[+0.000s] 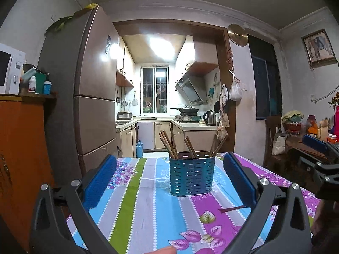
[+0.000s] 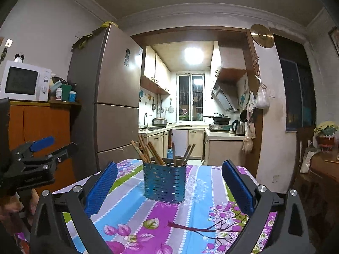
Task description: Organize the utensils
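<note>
A blue perforated metal utensil holder (image 1: 191, 175) (image 2: 164, 183) stands upright on the flowered tablecloth (image 1: 137, 203) (image 2: 190, 216). Several brown wooden chopsticks (image 1: 169, 146) (image 2: 148, 150) lean out of its top. My left gripper (image 1: 169, 169) is open, blue pads wide apart, with the holder ahead between them and untouched. My right gripper (image 2: 169, 173) is open too and holds nothing, the holder a little left of centre before it. The right gripper (image 1: 317, 154) shows at the right edge of the left wrist view, the left gripper (image 2: 38, 154) at the left edge of the right wrist view.
Behind the table's far edge a tall brown fridge (image 1: 84, 89) (image 2: 114, 97) stands left of the kitchen doorway. An orange cabinet (image 2: 40, 127) with a microwave (image 2: 25, 81) is at far left. A dark wooden side table (image 1: 296, 146) with clutter sits at right.
</note>
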Action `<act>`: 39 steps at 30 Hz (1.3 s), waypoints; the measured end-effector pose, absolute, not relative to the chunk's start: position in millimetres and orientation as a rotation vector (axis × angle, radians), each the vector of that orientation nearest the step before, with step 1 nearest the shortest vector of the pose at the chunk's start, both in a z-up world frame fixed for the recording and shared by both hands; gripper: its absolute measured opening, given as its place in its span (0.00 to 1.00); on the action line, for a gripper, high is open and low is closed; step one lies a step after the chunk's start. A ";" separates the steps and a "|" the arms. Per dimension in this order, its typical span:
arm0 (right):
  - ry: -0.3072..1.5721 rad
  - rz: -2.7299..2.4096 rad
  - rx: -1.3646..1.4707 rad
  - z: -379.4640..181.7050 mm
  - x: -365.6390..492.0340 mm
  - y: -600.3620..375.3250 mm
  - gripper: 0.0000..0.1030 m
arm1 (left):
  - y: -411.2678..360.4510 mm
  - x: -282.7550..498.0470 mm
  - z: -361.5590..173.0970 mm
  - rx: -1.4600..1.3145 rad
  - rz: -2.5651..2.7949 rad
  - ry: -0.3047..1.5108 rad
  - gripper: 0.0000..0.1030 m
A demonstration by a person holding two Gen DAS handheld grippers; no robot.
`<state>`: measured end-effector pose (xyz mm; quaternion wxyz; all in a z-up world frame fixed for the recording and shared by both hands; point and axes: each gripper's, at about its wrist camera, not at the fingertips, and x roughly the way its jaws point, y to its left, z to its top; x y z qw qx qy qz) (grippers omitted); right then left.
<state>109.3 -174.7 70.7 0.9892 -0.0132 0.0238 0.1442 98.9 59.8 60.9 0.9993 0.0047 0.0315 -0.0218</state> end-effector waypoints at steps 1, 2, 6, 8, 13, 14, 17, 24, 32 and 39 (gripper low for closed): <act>0.047 0.289 -0.026 71.2 107.5 -175.0 0.95 | 58.8 96.9 60.6 0.009 -0.043 0.064 0.95; 0.049 0.290 -0.022 72.2 105.6 -174.9 0.96 | 58.9 95.5 60.7 0.005 -0.043 0.067 0.95; 0.046 0.283 -0.017 74.0 95.2 -173.1 0.95 | 56.0 86.1 58.7 0.002 -0.041 0.069 0.95; 0.043 0.279 -0.014 73.6 88.3 -173.4 0.95 | 53.9 81.4 58.0 0.004 -0.047 0.066 0.95; 0.045 0.250 -0.008 70.5 72.0 -175.3 0.95 | 51.0 64.4 55.4 0.000 -0.045 0.061 0.95; 0.046 0.252 -0.006 69.9 68.3 -176.1 0.95 | 50.8 61.1 53.9 -0.001 -0.038 0.058 0.95; 0.054 0.272 0.001 68.5 59.3 -177.2 0.95 | 49.0 54.6 51.4 0.004 -0.033 0.060 0.95; 0.061 0.293 -0.008 60.7 34.9 -175.9 0.95 | 48.2 39.3 49.6 0.007 -0.024 0.061 0.95; 0.064 0.287 0.009 53.5 4.1 -184.7 0.96 | 46.3 21.9 45.1 0.012 -0.023 0.085 0.95; 0.063 0.288 -0.005 50.0 -19.4 -187.5 0.96 | 46.8 0.2 38.2 0.006 -0.023 0.083 0.95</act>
